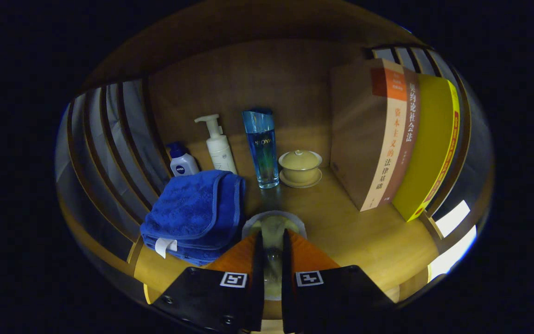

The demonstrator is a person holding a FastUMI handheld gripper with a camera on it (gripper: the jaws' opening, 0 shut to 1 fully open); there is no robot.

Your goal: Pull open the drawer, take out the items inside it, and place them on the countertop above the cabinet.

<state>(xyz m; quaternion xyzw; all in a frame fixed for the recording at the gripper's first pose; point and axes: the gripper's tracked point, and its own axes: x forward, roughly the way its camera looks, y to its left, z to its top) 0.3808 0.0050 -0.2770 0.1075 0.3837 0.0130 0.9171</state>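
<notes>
While the gripper (272, 253) holds its fingers close together on a small clear glass cup (274, 221), clamped on its wall as far as I can judge, the step in hand looks like setting an item on the wooden countertop (341, 222); the next move calls for lowering and letting go; just left lies a folded blue towel (195, 211); beyond stand a lotion bottle (182, 160), pump bottle (218, 146), blue glass bottle (261, 146) and lidded tea bowl (300, 167); books (397, 134) lean right, against slatted sides.

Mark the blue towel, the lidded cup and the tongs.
blue towel (192, 209), gripper view, folded top face.
lidded cup (300, 160), gripper view, lid.
tongs (272, 246), gripper view, midway between tips, gripping a clear object.
</notes>
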